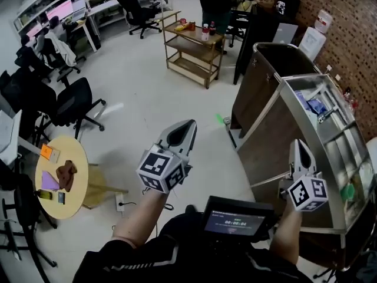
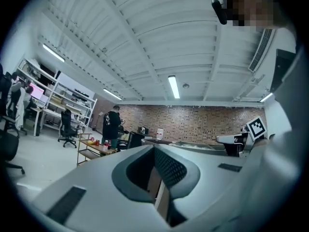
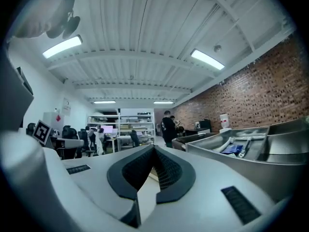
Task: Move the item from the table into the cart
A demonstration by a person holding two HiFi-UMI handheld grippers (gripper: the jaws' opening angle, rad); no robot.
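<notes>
Desk (image 1: 74,153) with small items lies well down-left of left gripper (image 1: 189,124), nearer hand; cart (image 1: 288,102) beside right gripper (image 1: 298,143); both jaws closed, empty

Both the left gripper (image 1: 189,127) and the right gripper (image 1: 299,145) are done in pale grey with black pads, and black-and-white square markers are printed on their cubes. The round table (image 1: 73,149) is coloured pale yellow, with a brown cloth (image 1: 66,174), an orange card (image 1: 46,152) and a purple sheet (image 1: 49,181) seen on it. The cart (image 1: 300,78) is finished in silvery metal, the wall (image 1: 353,13) in red-brown brick.
</notes>
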